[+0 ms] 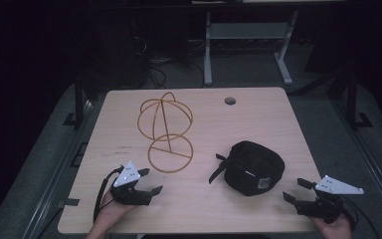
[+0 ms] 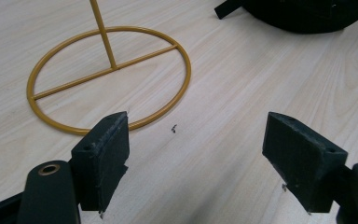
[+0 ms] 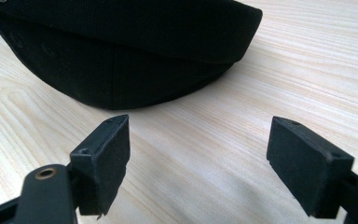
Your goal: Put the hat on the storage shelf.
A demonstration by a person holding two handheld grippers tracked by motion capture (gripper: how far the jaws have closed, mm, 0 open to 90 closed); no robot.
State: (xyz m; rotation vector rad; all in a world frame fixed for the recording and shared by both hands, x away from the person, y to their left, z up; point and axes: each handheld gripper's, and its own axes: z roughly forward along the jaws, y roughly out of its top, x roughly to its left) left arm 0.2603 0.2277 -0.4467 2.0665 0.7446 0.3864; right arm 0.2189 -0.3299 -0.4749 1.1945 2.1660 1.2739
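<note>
- Left claw (image 1: 149, 181) hovers low over the tabletop (image 1: 258, 114) near its front left edge, jaws spread wide with nothing between them.
- Right claw (image 1: 294, 190) sits near the front right edge, released too, jaws apart and empty.
- Black cap (image 1: 252, 167) lies on the tabletop just beyond the right claw, apart from it, strap trailing to its left.
- Gold wire stand (image 1: 165, 130) rests left of the cap, its ring base (image 2: 109, 77) just ahead of the left claw, untouched.
</note>
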